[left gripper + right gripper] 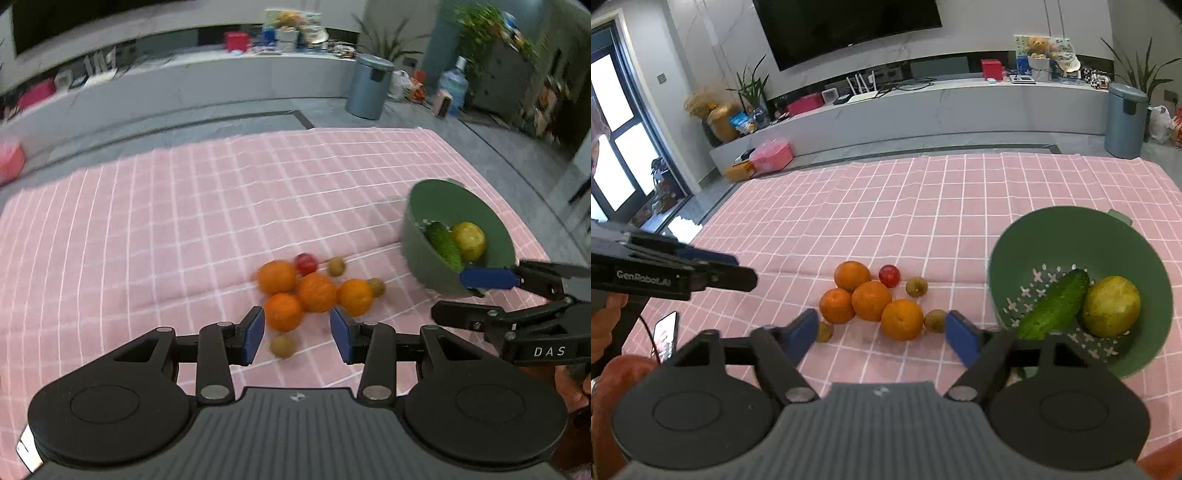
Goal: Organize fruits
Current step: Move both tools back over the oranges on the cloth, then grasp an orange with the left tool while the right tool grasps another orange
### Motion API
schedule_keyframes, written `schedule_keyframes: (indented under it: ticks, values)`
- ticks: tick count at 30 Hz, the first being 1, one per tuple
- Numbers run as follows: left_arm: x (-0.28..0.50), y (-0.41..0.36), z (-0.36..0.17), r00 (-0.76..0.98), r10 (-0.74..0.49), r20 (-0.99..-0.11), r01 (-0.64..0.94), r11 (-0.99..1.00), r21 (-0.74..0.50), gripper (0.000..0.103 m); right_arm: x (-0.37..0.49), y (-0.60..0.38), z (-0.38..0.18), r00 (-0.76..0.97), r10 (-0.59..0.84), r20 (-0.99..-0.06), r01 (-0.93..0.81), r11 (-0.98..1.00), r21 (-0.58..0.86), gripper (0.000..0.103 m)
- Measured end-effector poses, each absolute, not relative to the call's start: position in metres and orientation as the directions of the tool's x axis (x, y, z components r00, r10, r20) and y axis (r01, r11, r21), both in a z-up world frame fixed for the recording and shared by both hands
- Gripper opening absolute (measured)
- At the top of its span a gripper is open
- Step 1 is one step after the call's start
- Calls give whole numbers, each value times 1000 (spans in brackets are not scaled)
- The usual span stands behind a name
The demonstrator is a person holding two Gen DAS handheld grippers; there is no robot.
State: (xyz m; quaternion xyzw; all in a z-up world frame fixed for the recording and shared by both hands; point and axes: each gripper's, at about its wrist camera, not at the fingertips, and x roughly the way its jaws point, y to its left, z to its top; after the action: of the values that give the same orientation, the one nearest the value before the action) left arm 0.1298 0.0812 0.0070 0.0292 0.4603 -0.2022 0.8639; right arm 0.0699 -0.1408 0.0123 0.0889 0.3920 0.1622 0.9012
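Several oranges lie in a cluster on the pink checked cloth, with a small red fruit and three small brown fruits around them. A green colander at the right holds a cucumber and a yellow citrus. My left gripper is open just above and before the oranges. My right gripper is open and empty near the colander's near left edge; it also shows in the left wrist view beside the colander.
A phone lies on the cloth at the near left. Beyond the cloth are a grey floor, a long low white TV bench and a grey bin.
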Motion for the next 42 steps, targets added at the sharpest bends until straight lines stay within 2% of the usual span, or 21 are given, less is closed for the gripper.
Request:
schedule_keyframes:
  ticks: [6, 10, 19, 26, 34, 42]
  values:
    - [141, 96, -21, 464, -371, -805, 354, 910, -215, 49, 81, -115, -4, 634, 344, -692, -220, 939, 265, 48]
    - [146, 87, -42, 464, -398, -791, 378, 897, -230, 49, 95, -97, -21, 619, 298, -727, -263, 951, 166, 44]
    - [162, 82, -83, 473, -347, -810, 355, 916, -185, 52, 115, -83, -54, 650, 224, -726, -347, 938, -22, 44]
    - [170, 86, -96, 437, -343, -831, 321, 923, -213, 57, 120, -77, -66, 654, 235, -719, -385, 921, -50, 44]
    - [173, 70, -100, 440, -302, -846, 351, 925, -147, 58, 120, -74, -76, 680, 211, -702, -398, 910, -112, 45]
    - [177, 67, -105, 435, -293, -852, 350, 926, -140, 58, 124, -75, -82, 689, 184, -701, -381, 915, -134, 45]
